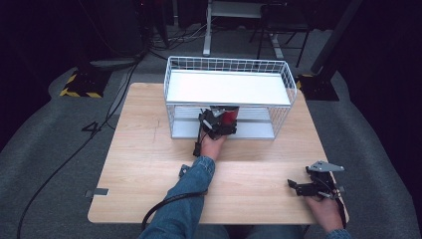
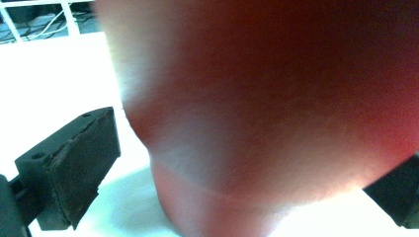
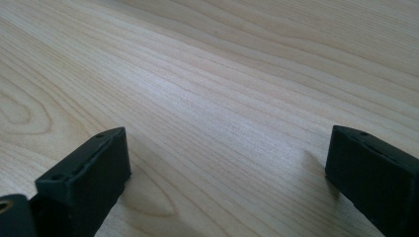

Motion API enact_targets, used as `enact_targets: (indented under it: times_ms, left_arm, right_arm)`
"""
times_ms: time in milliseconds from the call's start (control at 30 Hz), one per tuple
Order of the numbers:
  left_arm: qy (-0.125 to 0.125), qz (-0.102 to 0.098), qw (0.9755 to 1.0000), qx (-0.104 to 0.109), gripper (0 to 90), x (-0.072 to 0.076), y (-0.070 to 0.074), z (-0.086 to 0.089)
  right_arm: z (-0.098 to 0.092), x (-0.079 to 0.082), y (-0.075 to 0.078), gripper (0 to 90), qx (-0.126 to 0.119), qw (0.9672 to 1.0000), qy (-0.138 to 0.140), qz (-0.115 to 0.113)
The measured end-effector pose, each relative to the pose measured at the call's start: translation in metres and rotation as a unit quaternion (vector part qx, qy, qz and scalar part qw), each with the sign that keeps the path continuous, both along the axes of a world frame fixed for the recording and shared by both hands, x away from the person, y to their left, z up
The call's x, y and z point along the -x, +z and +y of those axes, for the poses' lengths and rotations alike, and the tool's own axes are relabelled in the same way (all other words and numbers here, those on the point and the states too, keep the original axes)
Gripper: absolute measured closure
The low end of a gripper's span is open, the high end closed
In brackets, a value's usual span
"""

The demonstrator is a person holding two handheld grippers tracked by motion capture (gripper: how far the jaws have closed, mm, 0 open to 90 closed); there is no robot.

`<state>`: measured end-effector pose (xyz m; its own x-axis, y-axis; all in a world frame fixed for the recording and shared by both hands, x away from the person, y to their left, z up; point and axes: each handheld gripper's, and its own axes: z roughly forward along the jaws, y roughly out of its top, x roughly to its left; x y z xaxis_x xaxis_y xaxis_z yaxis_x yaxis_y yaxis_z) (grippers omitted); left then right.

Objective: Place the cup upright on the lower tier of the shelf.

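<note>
While your right gripper (image 1: pixel 293 185) rests low at the near right corner of the counter (image 1: pixel 149 164), its jaws stand wide apart w/ nothing between them; the right gripper view has bare wood grain under both black pads. That hand looks parked, prob. to keep it clear of the work farther out.

Past it, your left forearm in a denim sleeve (image 1: pixel 186 199) runs up the middle of the counter, cable trailing off the near edge. It ends at the left gripper (image 1: pixel 218 121), pushed into the open front of the white wire rack (image 1: pixel 278 74) at the far side.

Inside the rack's lower level sits a red can (image 1: pixel 229 116), standing on the white bottom shelf (image 1: pixel 254 130). In the left gripper view the red can (image 2: pixel 276 108) looms close and blurred between the jaws, and the left pad stands off from its side w/ white shelf showing in the gap; the right pad is at the frame edge, contact there too cropped to tell. So the jaws read as spread around the can, not clamped on it. Judging by that, the can has been set down on the bottom shelf and let go, approx. mid-front.

Above it, the rack's top tray (image 1: pixel 226 88) is a flat white panel w/ a wire rim, nothing on it. Beyond the counter: grey floor, cables, dark stands.
</note>
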<state>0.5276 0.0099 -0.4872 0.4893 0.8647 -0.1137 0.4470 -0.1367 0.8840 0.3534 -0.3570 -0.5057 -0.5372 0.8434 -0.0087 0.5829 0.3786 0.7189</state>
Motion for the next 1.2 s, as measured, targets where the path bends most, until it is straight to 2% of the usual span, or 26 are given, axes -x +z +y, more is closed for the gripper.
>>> enact_targets:
  times_ms: [200, 300, 333, 367, 400, 433, 467, 500, 567, 700, 733, 867, 1000, 1033, 1067, 1133, 1200]
  left_arm:
    - [-0.018, -0.004, 0.9998, 0.001, 0.0, 0.007, 0.001, 0.007]
    - [-0.02, -0.007, 0.9998, 0.002, 0.0, 0.011, 0.003, 0.011]
    - [0.014, 0.004, 0.9998, 0.014, 0.0, 0.018, 0.006, 0.011]
    - [-0.017, -0.01, 0.9998, 0.009, 0.0, 0.017, 0.007, 0.014]
    - [0.002, -0.02, 0.9998, -0.006, 0.0, 0.02, 0.01, 0.017]
    - [-0.007, -0.017, 0.9998, 0.001, 0.0, 0.023, 0.011, 0.018]
    - [-0.029, -0.007, 0.9994, 0.015, 0.0, 0.024, 0.011, 0.018]
    - [-0.029, -0.014, 0.9995, 0.007, 0.0, 0.026, 0.012, 0.02]
    - [-0.033, -0.012, 0.9993, 0.011, 0.0, 0.029, 0.014, 0.021]
    - [-0.041, -0.013, 0.9989, 0.018, 0.0, 0.044, 0.021, 0.029]
    - [-0.044, -0.012, 0.9989, 0.016, 0.0, 0.047, 0.023, 0.031]
    - [-0.05, 0.001, 0.9982, 0.031, 0.0, 0.058, 0.029, 0.04]
    - [-0.055, -0.001, 0.9981, 0.025, 0.0, 0.073, 0.039, 0.05]
    - [-0.055, -0.001, 0.9981, 0.025, 0.0, 0.073, 0.039, 0.05]
    - [-0.057, -0.003, 0.998, 0.026, 0.0, 0.081, 0.042, 0.054]
    - [-0.059, -0.003, 0.9979, 0.026, 0.0, 0.084, 0.043, 0.055]
    - [-0.06, -0.007, 0.9979, 0.023, 0.0, 0.096, 0.049, 0.061]
  right_arm:
    - [0.0, 0.0, 0.0, 3.5, 0.0, 1.0, 0.0, 0.0]
    - [0.0, 0.0, 0.0, 3.6, -0.001, 1.0, 0.001, 0.0]
    - [0.0, 0.0, 0.0, 3.6, -0.001, 1.0, 0.0, 0.001]
    - [0.0, 0.0, 0.0, 3.6, -0.001, 1.0, 0.001, 0.0]
    - [0.0, 0.0, 0.0, 3.5, -0.001, 1.0, 0.001, 0.0]
    - [0.0, 0.0, 0.0, 3.6, -0.001, 1.0, 0.001, 0.001]
    - [0.0, 0.0, 0.0, 3.6, -0.001, 1.0, 0.001, 0.0]
    - [0.0, 0.0, 0.0, 3.6, -0.001, 1.0, 0.001, 0.001]
    - [0.0, 0.0, 0.0, 3.6, -0.001, 1.0, 0.001, 0.001]
    - [0.0, 0.0, 0.0, 3.5, -0.002, 1.0, 0.0, 0.001]
    - [0.0, 0.0, 0.0, 3.5, -0.001, 1.0, 0.001, 0.001]
    - [0.0, 0.0, 0.0, 3.3, -0.002, 1.0, 0.001, 0.001]
    - [0.0, 0.0, 0.0, 3.1, -0.001, 1.0, 0.002, 0.001]
    - [0.0, 0.0, 0.0, 3.1, -0.001, 1.0, 0.002, 0.001]
    - [0.0, 0.0, 0.0, 2.9, -0.001, 1.0, 0.002, 0.001]
    - [0.0, 0.0, 0.0, 2.9, -0.001, 1.0, 0.003, 0.002]
    - [0.0, 0.0, 0.0, 2.9, -0.001, 1.0, 0.003, 0.002]
